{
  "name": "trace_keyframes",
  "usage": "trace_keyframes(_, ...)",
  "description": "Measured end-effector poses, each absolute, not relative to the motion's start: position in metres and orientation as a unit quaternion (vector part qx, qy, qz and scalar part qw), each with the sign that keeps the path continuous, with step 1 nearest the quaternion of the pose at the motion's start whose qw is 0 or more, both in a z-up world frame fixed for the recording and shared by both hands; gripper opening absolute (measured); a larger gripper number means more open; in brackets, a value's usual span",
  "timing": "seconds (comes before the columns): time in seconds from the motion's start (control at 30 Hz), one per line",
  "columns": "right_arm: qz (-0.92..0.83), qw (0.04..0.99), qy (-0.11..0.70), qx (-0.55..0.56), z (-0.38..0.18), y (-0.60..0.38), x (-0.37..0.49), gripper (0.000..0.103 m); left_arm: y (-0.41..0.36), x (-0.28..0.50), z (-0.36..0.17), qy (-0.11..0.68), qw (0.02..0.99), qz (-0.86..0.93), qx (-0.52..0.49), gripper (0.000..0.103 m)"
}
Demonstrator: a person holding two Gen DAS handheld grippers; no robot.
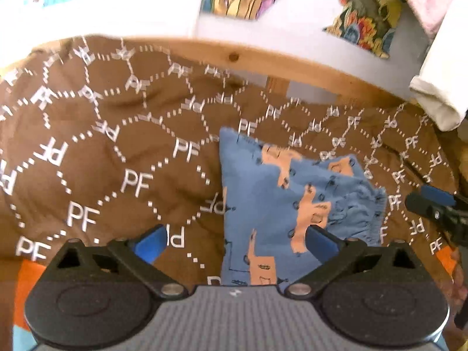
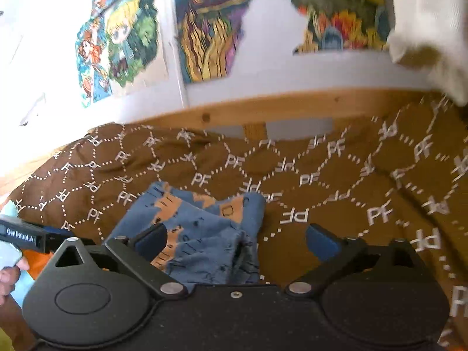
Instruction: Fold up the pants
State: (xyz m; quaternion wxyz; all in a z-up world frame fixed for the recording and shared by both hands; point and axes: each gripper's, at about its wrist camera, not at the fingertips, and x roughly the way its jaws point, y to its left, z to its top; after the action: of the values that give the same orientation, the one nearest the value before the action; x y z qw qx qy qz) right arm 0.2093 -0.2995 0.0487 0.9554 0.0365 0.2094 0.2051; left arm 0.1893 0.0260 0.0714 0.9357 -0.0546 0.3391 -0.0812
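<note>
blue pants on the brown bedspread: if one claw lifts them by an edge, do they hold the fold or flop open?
Likely flop: the blue pants are thin, soft fabric, lying in loose layers with a ruffled waistband. Probably light, since they barely dent the brown bedspread. A push would likely bunch them rather than slide them, cloth on cloth. Both the left claw and right claw stand open, holding nothing.

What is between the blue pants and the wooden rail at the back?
Only brown blanket with white PF letters lies between the blue pants and the wooden rail. The right wrist view shows it best.
</note>
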Motion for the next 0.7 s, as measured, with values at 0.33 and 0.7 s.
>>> trace_keyframes(0.33, 0.148, 0.974, 0.171, 0.019, 0.077, -0.291, 0.122, 0.102, 0.002, 0.117, 0.100, 0.261, 0.963, -0.069, 0.006, 0.103)
trace_keyframes(0.7, 0.102, 0.979, 0.174, 0.022, 0.072, -0.282, 0.058, 0.102, 0.010, 0.068, 0.078, 0.276, 0.960, -0.038, -0.006, 0.103)
